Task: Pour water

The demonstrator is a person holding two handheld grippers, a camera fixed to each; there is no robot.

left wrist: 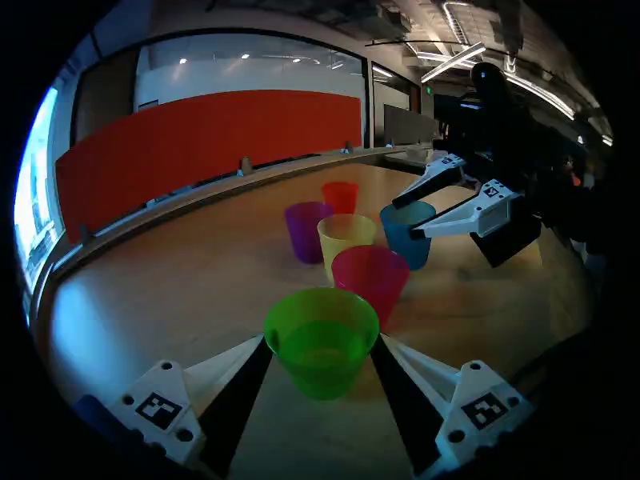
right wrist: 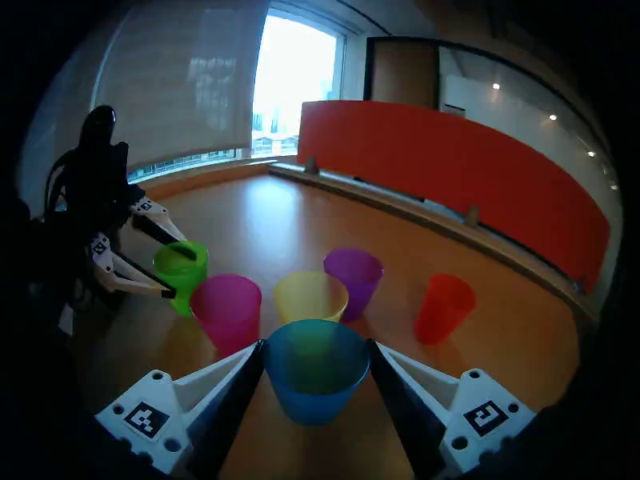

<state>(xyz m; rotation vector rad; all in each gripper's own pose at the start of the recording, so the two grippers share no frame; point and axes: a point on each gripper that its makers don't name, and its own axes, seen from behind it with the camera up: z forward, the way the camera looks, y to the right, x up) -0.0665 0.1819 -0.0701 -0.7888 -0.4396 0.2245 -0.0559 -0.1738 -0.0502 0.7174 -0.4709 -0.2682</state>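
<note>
Water seems to sit low in the green cup, though the tinted plastic makes the level hard to read.

The wooden table carries six cups in a tight cluster. The pink cup stands just behind the green one, with the yellow cup, the purple cup and the orange-red cup farther back. The blue cup is at the near edge of the cluster in the right gripper view.

The left gripper has both fingers pressed on the sides of the green cup, and the right gripper clamps the blue cup the same way. I cannot tell whether either cup is off the table.

The main risk is crowding — tipping the green cup toward the blue one would swing its rim or a finger past the pink cup and could knock it into its neighbours. The walls taper and look smooth, so a tilted cup could slide down out of the pinch. A fast tilt could also send the stream over the far rim onto the wood.
</note>
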